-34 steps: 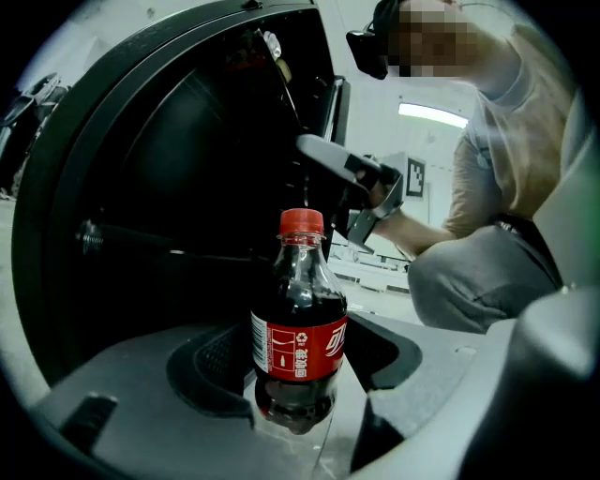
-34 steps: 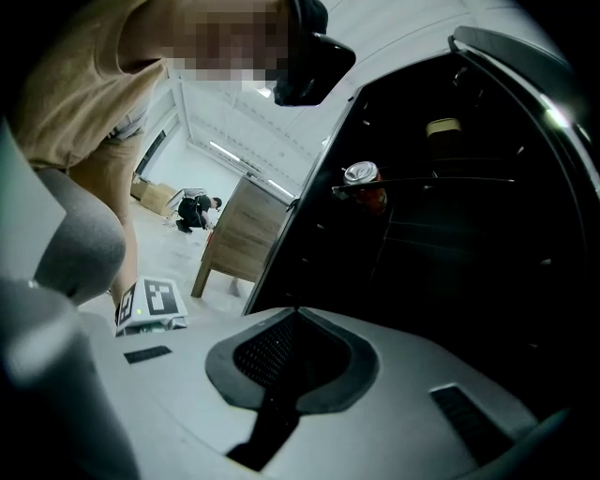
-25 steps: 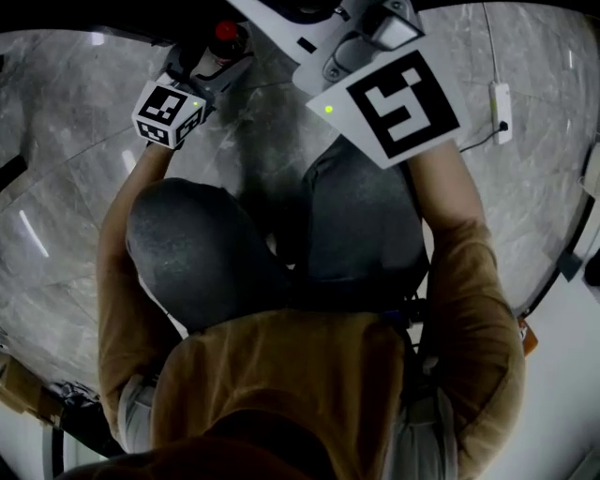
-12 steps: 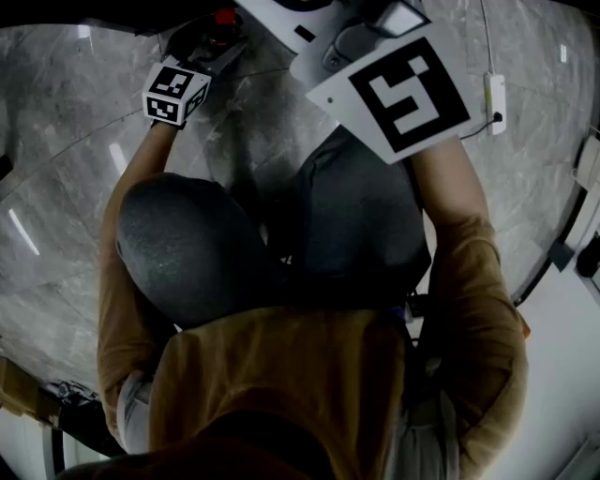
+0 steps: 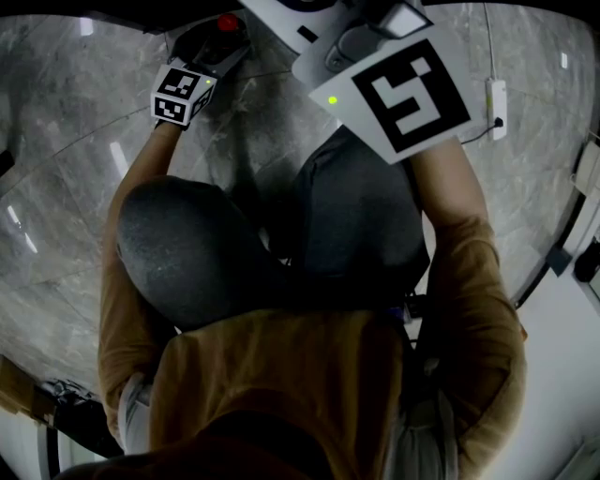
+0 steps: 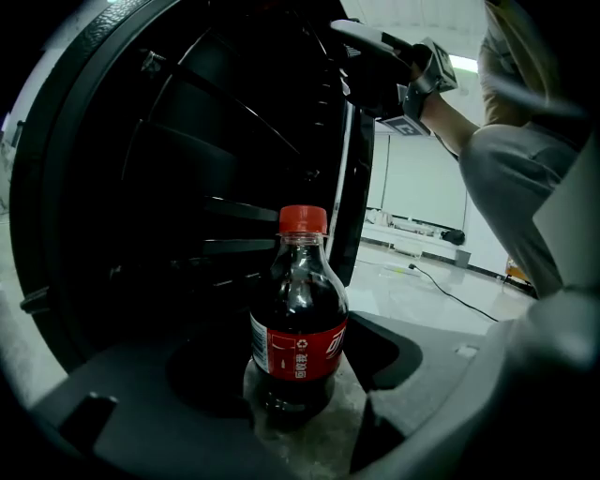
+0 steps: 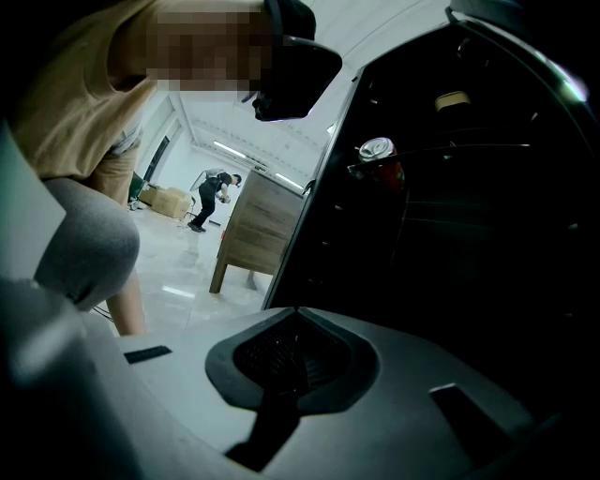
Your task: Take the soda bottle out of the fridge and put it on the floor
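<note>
The soda bottle [image 6: 298,319], dark with a red cap and red label, stands upright on the marble floor [image 6: 319,450] in front of the open fridge. My left gripper [image 6: 309,412] has its jaws on either side of the bottle's lower body and is shut on it. In the head view the bottle's red cap [image 5: 228,22] shows just beyond the left gripper's marker cube [image 5: 181,94], at the top left. My right gripper [image 7: 295,361] is shut with nothing in it, held up by the fridge's opening; its big marker plate [image 5: 403,89] shows over the person's knee.
The fridge [image 6: 187,187] gapes dark with wire shelves; a red can [image 7: 378,159] sits on one. The person crouches, knees [image 5: 187,253] over the floor. A white power strip [image 5: 499,103] with a cable lies at the right. A wooden cabinet [image 7: 258,230] and another person [image 7: 211,197] are far off.
The left gripper and the bottle have shifted a little farther from the person. The right gripper has hardly moved.
</note>
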Demonstrator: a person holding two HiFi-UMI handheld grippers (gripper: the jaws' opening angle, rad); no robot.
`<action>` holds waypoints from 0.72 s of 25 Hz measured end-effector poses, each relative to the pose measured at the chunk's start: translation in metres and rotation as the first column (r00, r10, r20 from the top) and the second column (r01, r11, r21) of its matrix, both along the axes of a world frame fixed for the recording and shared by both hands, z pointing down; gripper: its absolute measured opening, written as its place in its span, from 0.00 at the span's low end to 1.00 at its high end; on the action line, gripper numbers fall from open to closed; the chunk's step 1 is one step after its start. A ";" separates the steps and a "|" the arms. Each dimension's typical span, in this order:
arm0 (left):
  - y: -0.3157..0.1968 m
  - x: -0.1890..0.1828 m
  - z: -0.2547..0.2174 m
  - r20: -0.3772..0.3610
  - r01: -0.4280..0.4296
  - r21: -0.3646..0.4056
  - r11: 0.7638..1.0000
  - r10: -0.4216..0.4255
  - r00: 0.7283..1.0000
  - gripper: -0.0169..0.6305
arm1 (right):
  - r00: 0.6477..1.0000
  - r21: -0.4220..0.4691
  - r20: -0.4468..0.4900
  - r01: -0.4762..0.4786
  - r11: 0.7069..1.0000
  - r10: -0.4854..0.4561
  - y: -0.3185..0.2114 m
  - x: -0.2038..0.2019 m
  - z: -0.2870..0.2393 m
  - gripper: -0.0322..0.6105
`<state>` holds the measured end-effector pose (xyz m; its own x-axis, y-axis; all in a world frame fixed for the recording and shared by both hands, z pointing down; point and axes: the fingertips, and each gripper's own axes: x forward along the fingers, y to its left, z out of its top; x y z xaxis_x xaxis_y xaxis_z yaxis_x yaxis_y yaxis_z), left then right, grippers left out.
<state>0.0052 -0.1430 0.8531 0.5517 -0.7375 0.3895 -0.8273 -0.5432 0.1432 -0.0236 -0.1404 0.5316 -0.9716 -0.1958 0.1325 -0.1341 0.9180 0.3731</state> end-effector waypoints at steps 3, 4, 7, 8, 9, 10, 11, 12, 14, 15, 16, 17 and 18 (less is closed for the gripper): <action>-0.002 0.004 -0.004 0.010 -0.012 0.015 1.000 0.011 1.000 0.49 | 1.000 0.000 -0.010 -0.005 1.000 0.005 -0.001 0.001 0.000 0.05; -0.001 0.004 -0.004 0.014 -0.016 0.020 1.000 0.016 1.000 0.49 | 1.000 -0.001 -0.007 -0.007 1.000 0.007 0.000 0.000 -0.001 0.05; 0.006 -0.004 0.001 0.011 -0.018 0.024 1.000 0.018 1.000 0.49 | 1.000 -0.006 -0.005 -0.012 1.000 0.012 0.000 -0.007 0.000 0.05; 0.008 -0.009 0.004 0.005 -0.019 0.021 1.000 0.019 1.000 0.49 | 1.000 -0.008 -0.006 -0.015 1.000 0.015 0.000 -0.011 0.001 0.05; 0.010 -0.013 0.007 0.001 -0.021 0.016 1.000 0.021 1.000 0.49 | 1.000 -0.010 -0.003 -0.017 1.000 0.017 0.000 -0.015 0.002 0.05; 0.011 -0.015 0.008 0.001 -0.025 0.012 1.000 0.025 1.000 0.49 | 1.000 -0.015 0.002 -0.019 1.000 0.019 0.000 -0.017 0.001 0.05; 0.013 -0.016 0.009 0.007 -0.032 0.009 0.999 0.032 0.999 0.49 | 1.000 -0.021 0.010 -0.022 1.000 0.022 0.000 -0.018 -0.001 0.05; 0.014 -0.015 0.009 0.018 -0.043 0.007 0.999 0.043 0.999 0.49 | 0.999 -0.028 0.020 -0.024 0.999 0.025 0.001 -0.017 -0.003 0.05; 0.016 -0.007 0.008 0.050 -0.069 0.003 0.998 0.069 0.996 0.49 | 0.999 -0.036 0.038 -0.027 0.999 0.028 0.001 -0.015 -0.010 0.05; 0.016 -0.004 0.008 0.064 -0.082 0.000 0.997 0.082 0.995 0.49 | 0.998 -0.034 0.050 -0.025 0.999 0.027 0.001 -0.015 -0.015 0.05; 0.017 -0.001 0.008 0.074 -0.092 -0.004 0.996 0.092 0.993 0.49 | 0.998 -0.030 0.066 -0.020 0.999 0.022 0.002 -0.017 -0.020 0.05; 0.017 0.000 0.008 0.081 -0.100 -0.009 0.995 0.100 0.992 0.49 | 0.997 -0.026 0.082 -0.015 1.000 0.017 0.003 -0.019 -0.024 0.05; 0.017 0.001 0.007 0.088 -0.108 -0.014 0.994 0.109 0.990 0.49 | 0.996 -0.023 0.092 -0.010 1.000 0.012 0.005 -0.021 -0.027 0.05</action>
